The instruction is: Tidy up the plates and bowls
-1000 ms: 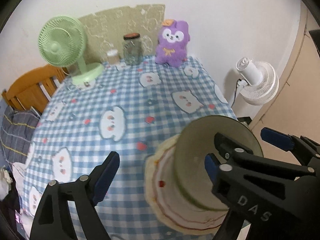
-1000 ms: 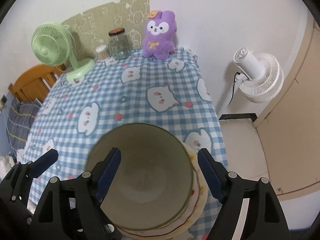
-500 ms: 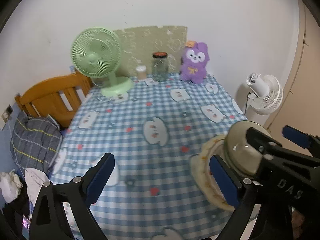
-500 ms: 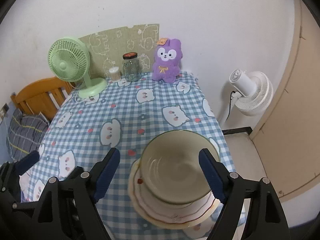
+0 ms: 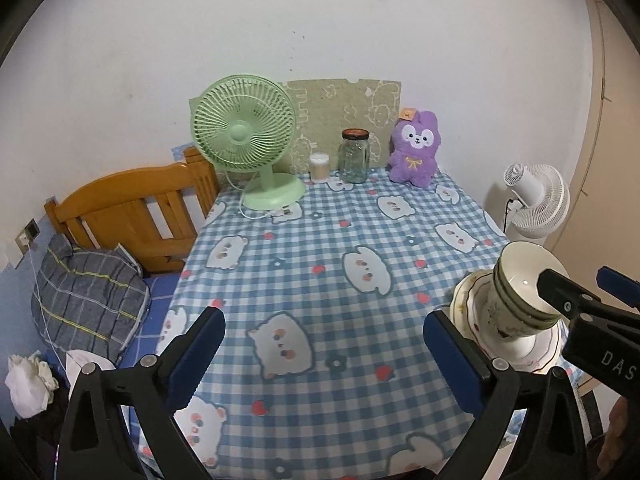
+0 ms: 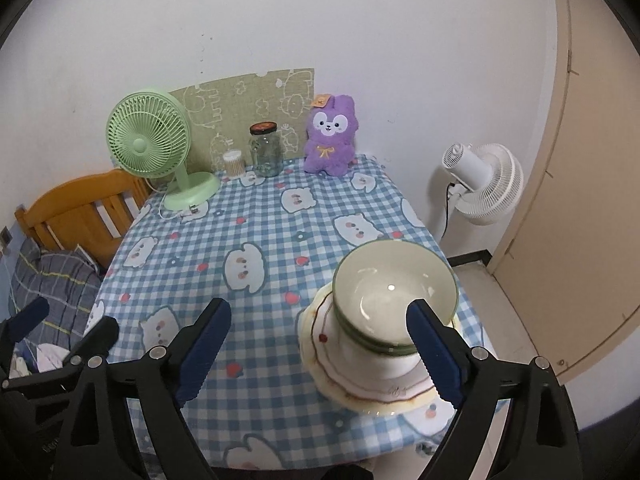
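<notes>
Covering most of both views, a checked tablecloth (image 5: 320, 280) on the table. At upper left of the cloth, a green fan (image 5: 246, 136); right of it a cotton-swab tub (image 5: 319, 167), a jar (image 5: 354, 156) and a purple plush (image 5: 414, 148). Off the cloth at right, a white fan (image 6: 484, 184). At lower right of the right wrist view, plates (image 6: 360, 384) stacked near the cloth's edge, bowls (image 6: 394, 300) nested on top. Left gripper (image 5: 324, 356) spread wide and opening, nothing between its jaws, above bare cloth left of the stack. Right gripper (image 6: 320, 352) released, jaws opening, bowls behind its right finger, unpressed.
</notes>
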